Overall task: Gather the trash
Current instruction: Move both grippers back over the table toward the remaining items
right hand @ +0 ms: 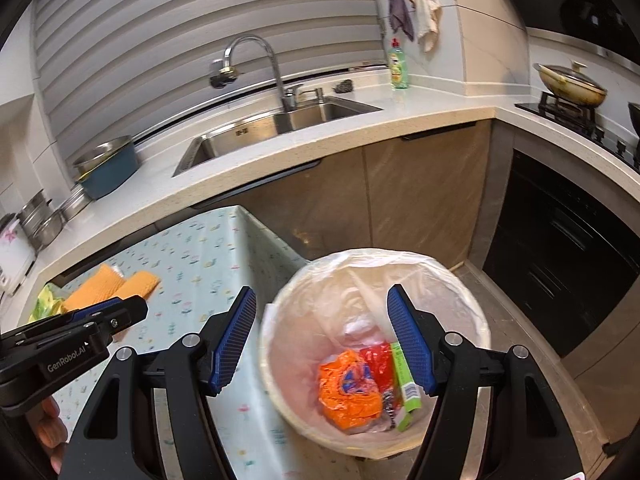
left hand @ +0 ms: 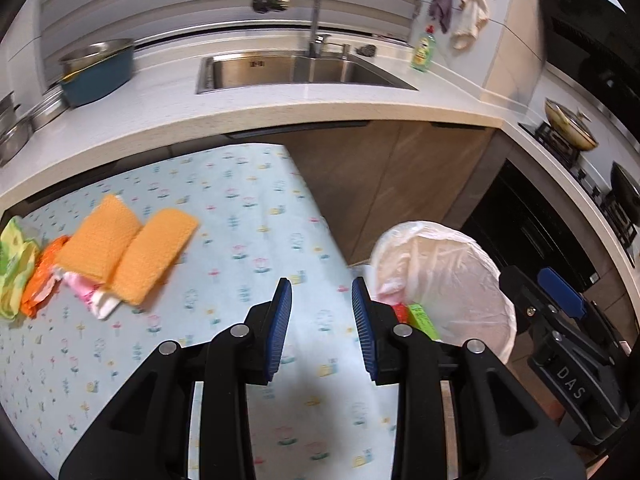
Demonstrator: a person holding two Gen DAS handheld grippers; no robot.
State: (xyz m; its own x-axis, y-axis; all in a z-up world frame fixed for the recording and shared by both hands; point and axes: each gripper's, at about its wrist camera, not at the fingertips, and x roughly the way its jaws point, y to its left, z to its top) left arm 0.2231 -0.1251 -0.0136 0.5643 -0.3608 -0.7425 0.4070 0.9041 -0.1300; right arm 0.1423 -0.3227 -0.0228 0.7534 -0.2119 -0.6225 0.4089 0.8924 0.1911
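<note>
A white bin (right hand: 472,320) lined with a clear bag stands on the floor at the table's right edge; it also shows in the left wrist view (left hand: 460,280). Inside lie an orange wrapper (right hand: 348,392), a red wrapper (right hand: 378,362) and a green packet (right hand: 404,384). My right gripper (right hand: 322,336) is open and empty above the bin. My left gripper (left hand: 322,320) is open and empty over the table's right part. On the table's left lie two orange cloths (left hand: 128,248), an orange wrapper (left hand: 40,276), a green-yellow wrapper (left hand: 14,268) and pink-white paper (left hand: 92,296).
The table has a pale flowered cloth (left hand: 240,208). Behind it runs a counter (left hand: 280,108) with a sink (left hand: 296,70), a blue pot (left hand: 100,68), steel tins and a green soap bottle (left hand: 424,50). A stove with a pan (right hand: 572,84) and a dark oven (right hand: 560,248) stand at right.
</note>
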